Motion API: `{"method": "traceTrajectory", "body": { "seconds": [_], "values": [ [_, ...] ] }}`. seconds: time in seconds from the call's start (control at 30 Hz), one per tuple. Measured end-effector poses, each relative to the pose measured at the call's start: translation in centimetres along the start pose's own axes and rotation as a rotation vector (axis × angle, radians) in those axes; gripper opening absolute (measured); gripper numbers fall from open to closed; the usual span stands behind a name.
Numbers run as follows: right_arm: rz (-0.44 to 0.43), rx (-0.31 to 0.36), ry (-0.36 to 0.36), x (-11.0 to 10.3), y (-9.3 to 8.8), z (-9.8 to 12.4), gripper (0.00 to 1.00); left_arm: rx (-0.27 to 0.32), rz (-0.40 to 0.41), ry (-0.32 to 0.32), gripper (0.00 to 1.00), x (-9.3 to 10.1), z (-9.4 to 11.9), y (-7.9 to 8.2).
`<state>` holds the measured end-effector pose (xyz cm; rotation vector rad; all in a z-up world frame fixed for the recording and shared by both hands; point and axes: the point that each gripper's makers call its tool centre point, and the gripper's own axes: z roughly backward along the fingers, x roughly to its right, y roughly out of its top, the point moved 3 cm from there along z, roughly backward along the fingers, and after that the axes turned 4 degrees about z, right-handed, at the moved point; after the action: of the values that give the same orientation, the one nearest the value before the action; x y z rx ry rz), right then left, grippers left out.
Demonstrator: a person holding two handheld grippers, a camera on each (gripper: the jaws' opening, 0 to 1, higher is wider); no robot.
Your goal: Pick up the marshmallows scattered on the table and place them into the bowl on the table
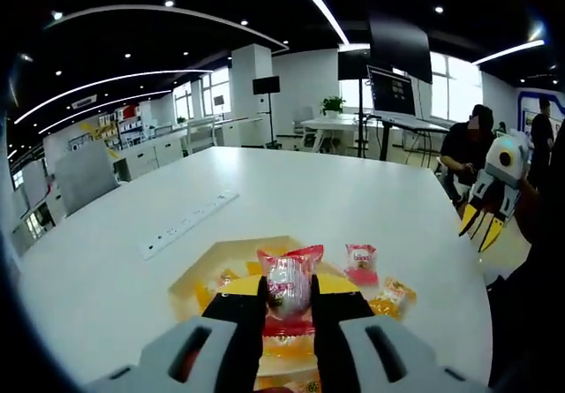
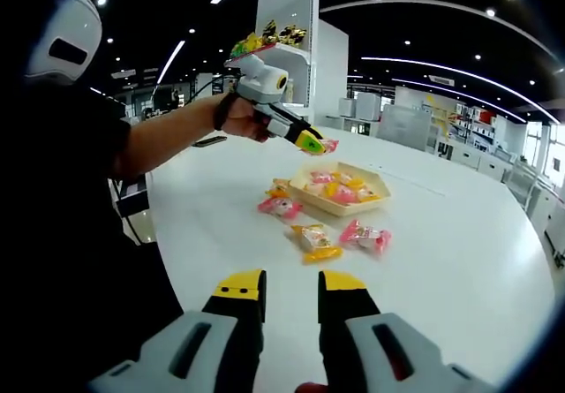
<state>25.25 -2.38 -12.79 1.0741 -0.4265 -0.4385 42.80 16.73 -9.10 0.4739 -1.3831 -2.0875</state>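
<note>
While the left gripper (image 1: 289,309) pinches a wrapped marshmallow (image 1: 288,287) above the bowl (image 2: 341,192), the right gripper (image 2: 291,298) waits, jaws narrowly parted, holding nothing.
Light, squashy, probably slippery in crinkly wrappers; grip each across its middle.

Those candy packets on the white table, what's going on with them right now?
A person is clearing wrapped marshmallows off the white table into the hexagonal bowl. The left gripper is shut on a pink marshmallow packet, held in the air above the bowl. The right gripper hangs open and empty further back. Several packets already lie in the bowl; three are on the table beside it: a pink one, a yellow one and another pink one.
</note>
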Motion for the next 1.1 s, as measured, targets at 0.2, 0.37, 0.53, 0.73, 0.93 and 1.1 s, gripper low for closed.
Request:
{"method": "traceTrajectory", "body": {
  "seconds": [0.2,0.37,0.53,0.73,0.93,1.1],
  "values": [
    [0.000,-0.006,0.001,-0.1,-0.1,-0.1,0.24,0.000,-0.008,0.014,0.21,-1.1,-0.1,0.2],
    [0.000,-0.006,-0.001,-0.1,0.0,-0.1,0.24,-0.004,-0.017,0.024,0.21,-1.6,-0.2,0.4],
    [0.000,-0.012,-0.002,-0.1,-0.1,-0.1,0.24,-0.002,-0.018,0.029,0.21,-1.4,-0.3,0.6],
    [-0.001,-0.011,-0.003,-0.1,-0.1,0.0,0.24,-0.001,-0.014,0.033,0.21,-2.1,-0.7,0.7],
    [-0.003,-0.012,-0.010,0.0,-0.3,0.3,0.24,-0.012,-0.004,0.048,0.21,-2.2,-1.2,0.3],
    [-0.001,-0.010,-0.013,0.1,-0.3,0.5,0.24,-0.026,-0.009,0.065,0.21,-2.5,-1.5,0.0]
  ]
}}
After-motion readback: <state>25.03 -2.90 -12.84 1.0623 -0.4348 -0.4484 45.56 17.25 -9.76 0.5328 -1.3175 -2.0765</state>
